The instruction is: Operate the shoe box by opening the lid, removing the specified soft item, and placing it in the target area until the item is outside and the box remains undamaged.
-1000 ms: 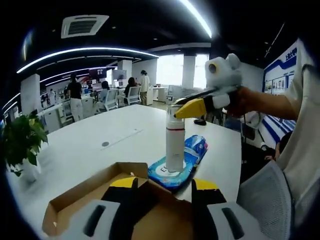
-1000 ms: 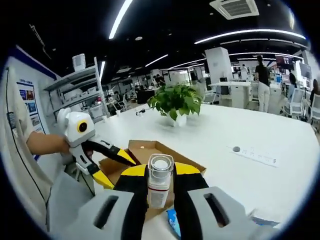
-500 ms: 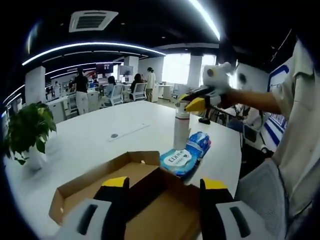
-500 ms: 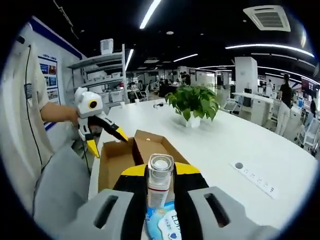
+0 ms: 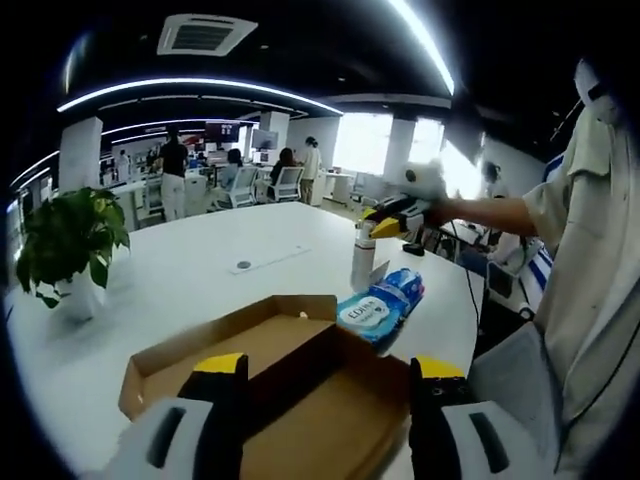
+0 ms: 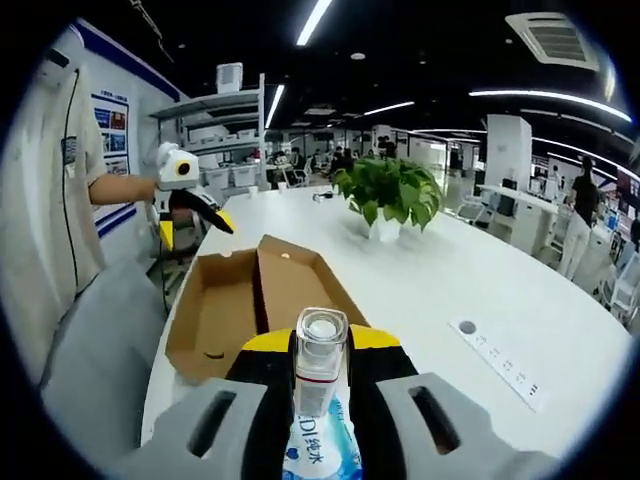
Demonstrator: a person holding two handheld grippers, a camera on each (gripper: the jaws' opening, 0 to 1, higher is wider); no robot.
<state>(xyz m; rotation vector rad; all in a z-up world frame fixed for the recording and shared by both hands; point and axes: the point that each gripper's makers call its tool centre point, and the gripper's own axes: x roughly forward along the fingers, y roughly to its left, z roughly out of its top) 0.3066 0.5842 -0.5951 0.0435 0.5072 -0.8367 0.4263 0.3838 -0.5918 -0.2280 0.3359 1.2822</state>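
Open office, white table (image 5: 200, 270), ceiling light strips (image 5: 190, 88), possibly shelving (image 6: 225, 135)

Box (image 5: 270, 370) on table (image 5: 190, 285); wipes pack (image 5: 380, 305) just beside.

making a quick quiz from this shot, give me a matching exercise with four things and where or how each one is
Things:
1. shoe box
2. bottle
3. wipes pack
4. potted plant

States:
a. lying flat on the table beside the box
b. gripped between the right tool's jaws
c. open, lid folded back
d. standing far across the table

Pairs: 1-c, 2-b, 3-a, 4-d
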